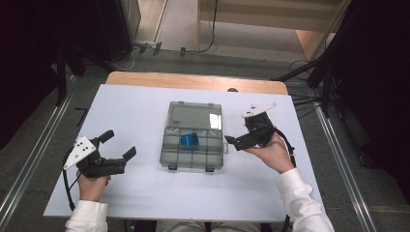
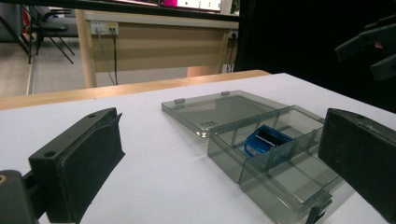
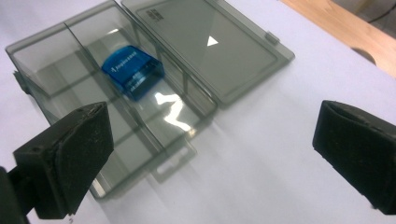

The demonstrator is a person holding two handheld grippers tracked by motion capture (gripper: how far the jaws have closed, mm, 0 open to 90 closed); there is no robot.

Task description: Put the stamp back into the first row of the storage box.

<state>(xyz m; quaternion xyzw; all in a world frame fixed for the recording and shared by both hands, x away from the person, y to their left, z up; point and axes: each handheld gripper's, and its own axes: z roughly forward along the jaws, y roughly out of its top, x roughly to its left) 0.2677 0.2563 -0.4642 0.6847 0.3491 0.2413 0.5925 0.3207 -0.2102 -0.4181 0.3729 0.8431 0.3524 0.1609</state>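
— Why are both grippers waiting off to the sides?
— The left gripper (image 1: 118,143) and right gripper (image 1: 231,140) are flanking the organiser box (image 1: 192,157), jaws spread wide, gripping nothing, probably keeping access clear.
— And the blue item (image 1: 189,140)?
— It's lying in a middle compartment, long axis apparently slanting toward the flat-open lid (image 1: 195,115).

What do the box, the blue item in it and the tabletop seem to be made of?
Box: smoky clear plastic, glossy; the dividers show through and it glints. Blue item: probably translucent plastic with printed lettering. Tabletop: matte white sheet over wood, whose bare edge shows at the far side.
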